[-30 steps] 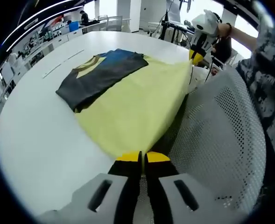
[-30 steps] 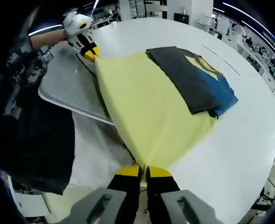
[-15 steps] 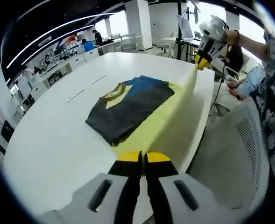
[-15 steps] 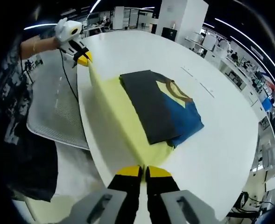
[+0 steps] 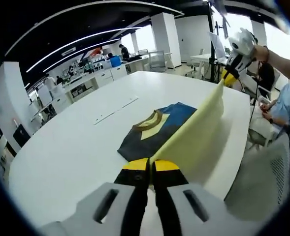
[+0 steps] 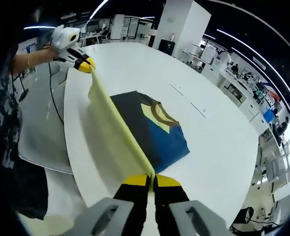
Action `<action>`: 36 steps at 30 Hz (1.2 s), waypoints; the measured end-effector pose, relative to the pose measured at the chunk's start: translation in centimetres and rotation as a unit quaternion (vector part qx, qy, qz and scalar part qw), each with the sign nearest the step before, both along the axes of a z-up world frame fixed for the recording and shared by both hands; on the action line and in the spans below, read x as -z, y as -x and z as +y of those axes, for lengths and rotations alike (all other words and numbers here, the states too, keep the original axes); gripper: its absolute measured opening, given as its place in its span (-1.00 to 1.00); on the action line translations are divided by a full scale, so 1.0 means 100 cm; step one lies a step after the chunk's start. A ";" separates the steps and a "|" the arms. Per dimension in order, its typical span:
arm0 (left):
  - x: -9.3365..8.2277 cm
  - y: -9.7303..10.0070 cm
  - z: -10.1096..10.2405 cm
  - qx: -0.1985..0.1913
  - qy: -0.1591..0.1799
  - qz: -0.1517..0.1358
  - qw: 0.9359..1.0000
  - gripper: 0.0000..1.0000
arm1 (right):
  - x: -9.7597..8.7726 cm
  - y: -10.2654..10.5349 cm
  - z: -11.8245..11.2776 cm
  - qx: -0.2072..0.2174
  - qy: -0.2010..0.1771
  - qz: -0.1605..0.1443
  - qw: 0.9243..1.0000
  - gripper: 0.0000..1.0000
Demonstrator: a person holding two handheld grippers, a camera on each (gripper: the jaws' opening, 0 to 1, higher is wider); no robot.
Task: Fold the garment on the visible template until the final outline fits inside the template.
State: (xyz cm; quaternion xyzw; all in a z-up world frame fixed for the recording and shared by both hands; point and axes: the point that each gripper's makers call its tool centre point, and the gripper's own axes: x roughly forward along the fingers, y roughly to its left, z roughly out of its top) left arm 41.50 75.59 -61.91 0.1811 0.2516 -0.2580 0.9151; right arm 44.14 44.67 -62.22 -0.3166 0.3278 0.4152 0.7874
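Pinching the yellow panel (image 5: 196, 132), the left gripper (image 5: 150, 166) lifts it beside the folded garment (image 5: 152, 130) on the table (image 5: 61, 147). Opposite, the right gripper (image 6: 150, 181) clamps its corner; uneven tension risks dragging the garment askew.

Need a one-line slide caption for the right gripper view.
Both grippers hold a yellow sheet raised on edge beside a folded dark shirt on the white table.
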 end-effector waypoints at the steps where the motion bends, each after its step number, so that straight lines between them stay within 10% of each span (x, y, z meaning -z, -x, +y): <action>1: -0.002 -0.005 0.001 -0.008 -0.003 -0.007 1.000 -1.00 | -0.002 -0.003 0.001 0.001 0.000 -0.004 1.000 -1.00; 17: -0.030 -0.069 0.001 -0.073 -0.001 -0.062 0.995 -1.00 | -0.022 -0.067 0.004 0.040 0.011 -0.079 0.996 -1.00; 36: -0.016 -0.134 0.010 -0.113 -0.067 -0.080 0.988 -1.00 | -0.003 -0.145 0.008 0.092 0.001 -0.115 0.989 -1.00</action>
